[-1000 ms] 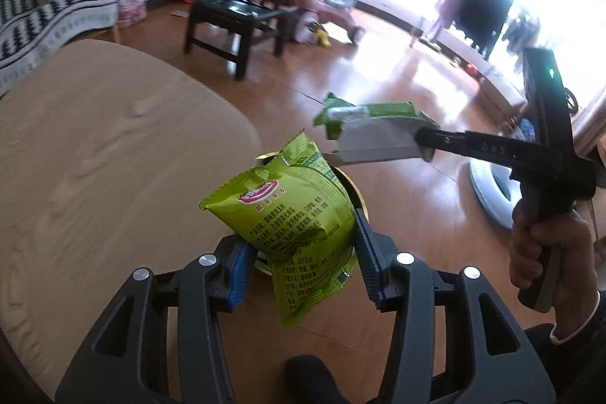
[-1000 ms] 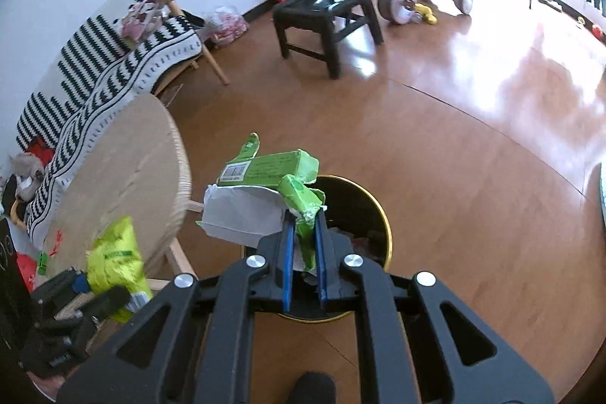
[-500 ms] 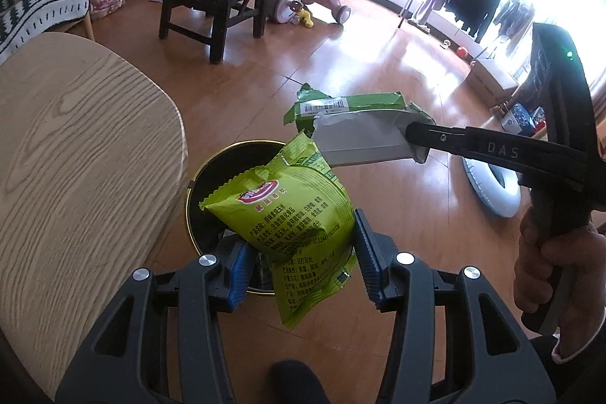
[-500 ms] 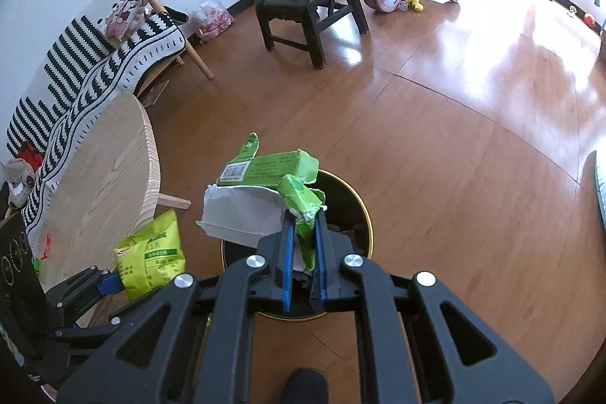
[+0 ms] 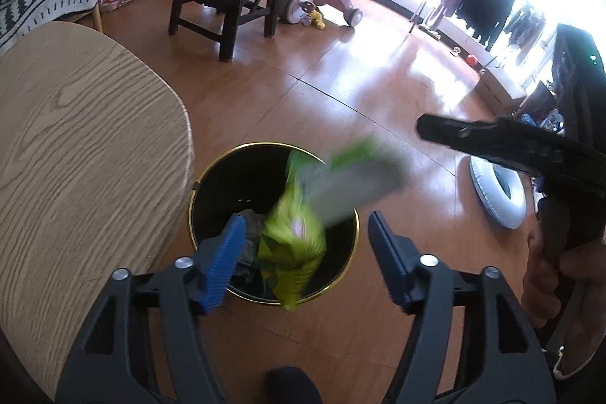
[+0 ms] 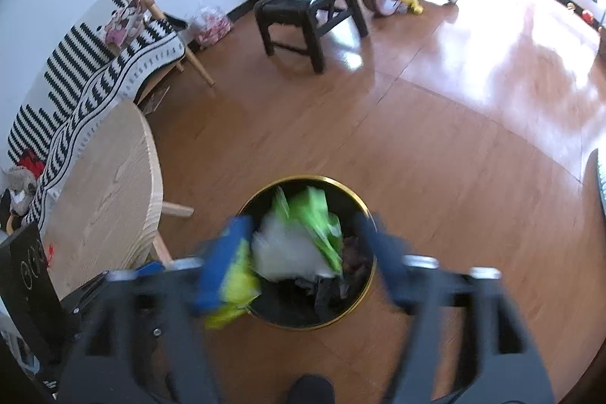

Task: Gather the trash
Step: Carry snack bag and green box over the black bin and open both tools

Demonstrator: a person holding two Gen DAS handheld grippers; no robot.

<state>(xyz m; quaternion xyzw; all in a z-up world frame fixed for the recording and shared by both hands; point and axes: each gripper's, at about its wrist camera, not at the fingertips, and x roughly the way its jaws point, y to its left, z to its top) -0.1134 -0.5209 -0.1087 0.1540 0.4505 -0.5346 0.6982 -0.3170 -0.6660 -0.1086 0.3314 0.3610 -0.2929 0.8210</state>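
The left hand-held gripper (image 5: 306,252) hung over the black, gold-rimmed trash bin (image 5: 212,184) with its blue-padded fingers (image 5: 223,260) spread wide apart, gripping nothing. Between them, a yellow-green snack bag (image 5: 291,248) showed as a blur over the bin's mouth, its lower end overlapping the near rim, touching neither finger. Beside it, a motion-smeared green and white wrapper (image 5: 352,184) hovered over the bin's far right edge, clear of the right hand-held gripper (image 5: 428,131), whose black tip pointed in from the right, held by a hand (image 5: 545,271).

In the right wrist view, that gripper's fingers (image 6: 223,264) were blurred but plainly parted, standing to either side of the bin (image 6: 363,207). The green and white wrapper (image 6: 299,237) lay within the bin's opening above dark rubbish, while the snack bag (image 6: 235,294) smeared across the bin's left rim. The bin stood on the wooden floor (image 6: 435,158), just beside the round wooden desk (image 5: 75,158).
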